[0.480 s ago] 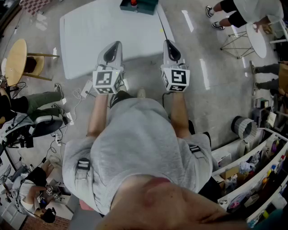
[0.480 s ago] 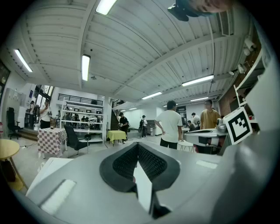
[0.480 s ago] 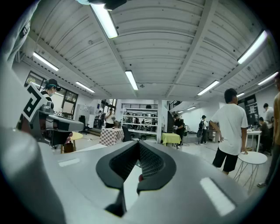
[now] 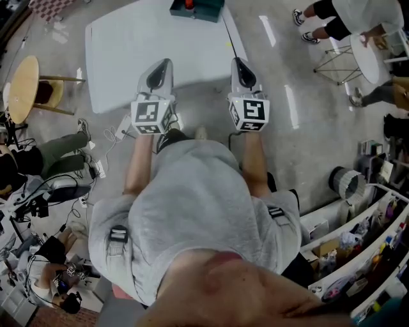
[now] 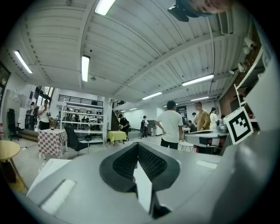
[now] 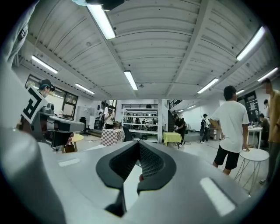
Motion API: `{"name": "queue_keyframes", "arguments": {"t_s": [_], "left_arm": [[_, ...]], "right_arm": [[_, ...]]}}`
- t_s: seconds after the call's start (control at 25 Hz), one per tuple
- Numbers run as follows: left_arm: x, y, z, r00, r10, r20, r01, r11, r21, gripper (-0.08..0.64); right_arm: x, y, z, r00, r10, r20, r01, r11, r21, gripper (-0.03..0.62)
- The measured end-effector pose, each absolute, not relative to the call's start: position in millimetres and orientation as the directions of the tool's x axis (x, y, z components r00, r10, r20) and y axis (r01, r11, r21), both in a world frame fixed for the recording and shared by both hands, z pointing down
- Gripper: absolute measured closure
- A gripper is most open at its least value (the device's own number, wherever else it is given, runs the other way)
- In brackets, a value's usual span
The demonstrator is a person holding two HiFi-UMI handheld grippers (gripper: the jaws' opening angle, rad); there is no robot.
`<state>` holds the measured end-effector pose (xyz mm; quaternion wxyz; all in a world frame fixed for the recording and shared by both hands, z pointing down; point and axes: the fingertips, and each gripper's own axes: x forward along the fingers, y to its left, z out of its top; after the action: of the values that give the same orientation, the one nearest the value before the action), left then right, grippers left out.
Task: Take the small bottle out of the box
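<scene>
A dark teal box (image 4: 203, 10) stands at the far edge of the white table (image 4: 128, 51), with something red (image 4: 189, 4) showing in it; I cannot make out a small bottle. My left gripper (image 4: 164, 64) and right gripper (image 4: 239, 62) are held side by side in front of my chest, over the table's near edge and well short of the box. Both point up and away, so the gripper views show ceiling and room. The left gripper (image 5: 138, 145) has its jaws together with nothing between them. The right gripper (image 6: 139, 144) is shut and empty as well.
A black cable (image 4: 230, 38) runs from the box across the table's right corner. A round wooden table (image 4: 22, 86) and seated people are at the left. A small white round table (image 4: 364, 54) stands at the upper right, cluttered shelves (image 4: 367, 255) at the lower right. People stand in the room.
Both grippers stay where they were. Only bystanders at the left and right edges of the head view have shifted their legs.
</scene>
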<state>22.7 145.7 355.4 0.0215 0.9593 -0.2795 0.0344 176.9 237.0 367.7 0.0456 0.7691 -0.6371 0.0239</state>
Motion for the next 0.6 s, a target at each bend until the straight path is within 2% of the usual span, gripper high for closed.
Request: {"name": "queue_keyframes", "arguments": {"t_s": [0.2, 0.6], "left_arm": [[20.2, 161.0, 343.5, 0.836, -0.544, 0.071, -0.546, -0.838, 0.012, 0.549], [21.9, 127.5, 344.0, 0.819, -0.568, 0.082, -0.570, -0.821, 0.001, 0.549]], "right_arm": [[172.5, 251.1, 358.6, 0.173, -0.981, 0.087, -0.985, -0.171, 0.035, 0.589], [172.6, 212.4, 368.2, 0.139, -0.985, 0.102, -0.990, -0.137, 0.022, 0.589]]}}
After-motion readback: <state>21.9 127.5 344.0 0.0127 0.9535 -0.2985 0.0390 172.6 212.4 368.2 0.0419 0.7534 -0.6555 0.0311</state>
